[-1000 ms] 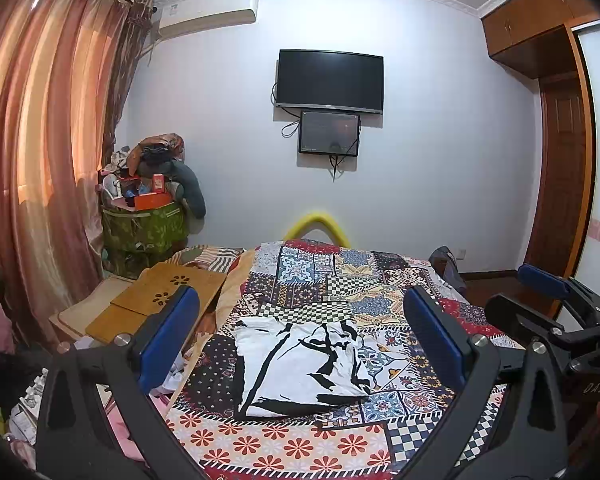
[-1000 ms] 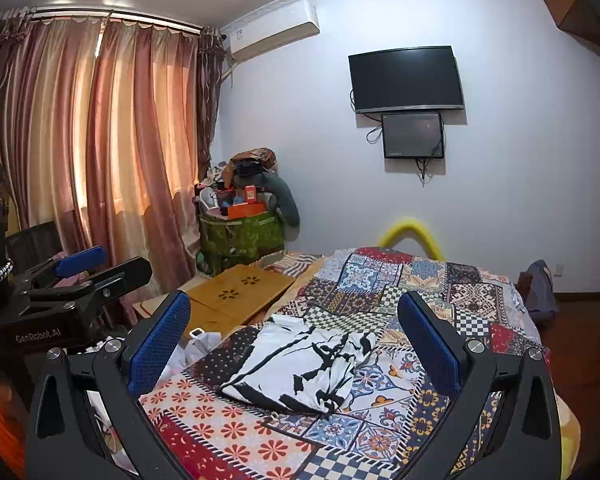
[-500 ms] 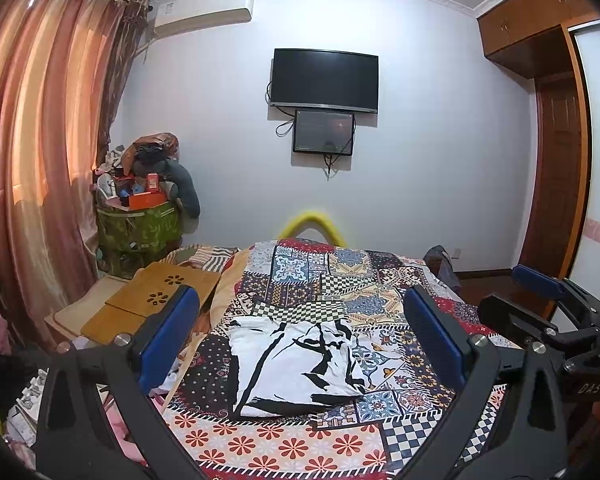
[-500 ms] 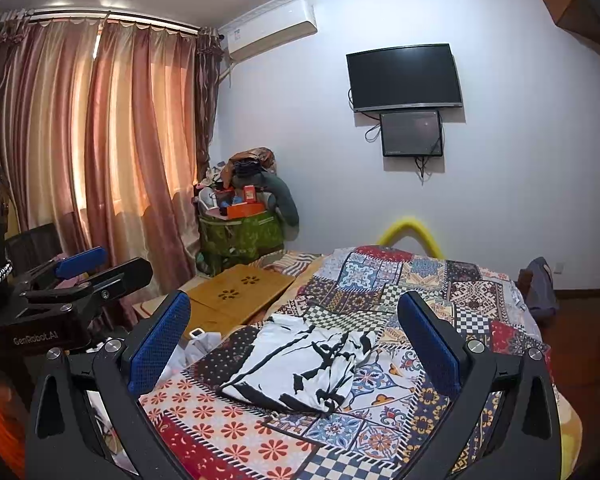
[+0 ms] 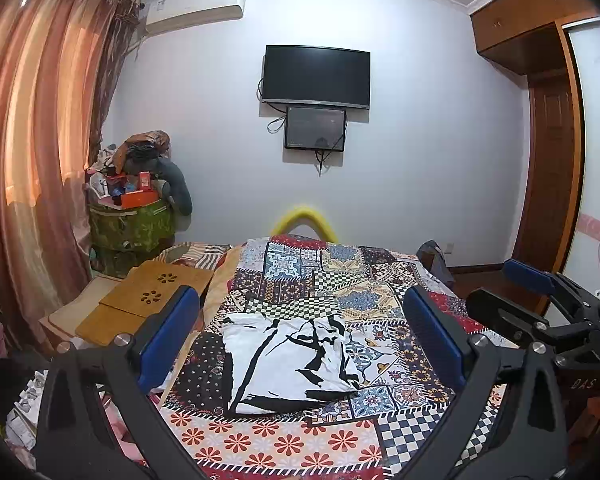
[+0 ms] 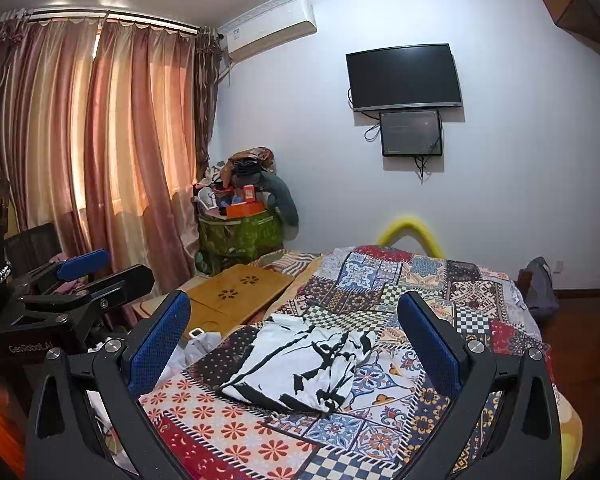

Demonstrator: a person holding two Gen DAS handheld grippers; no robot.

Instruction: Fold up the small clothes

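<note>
**One garment on the bed, both grippers free**

One black-and-white garment [image 5: 288, 360] lies on the patchwork bedspread [image 5: 340, 292] as a rough rectangle, rumpled at one side. Left gripper [image 5: 300, 340] and right gripper [image 6: 296, 344] gape, grasping nothing. Either partly folded or finished loosely.

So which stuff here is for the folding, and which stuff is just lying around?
For the folding:
- black-and-white garment, lying on the patchwork bedspread
- left gripper, open
- right gripper, open

Just lying around:
- wooden lap desk beside the bed
- green bag piled with things
- television on the wall
- curtains
- air conditioner
</note>
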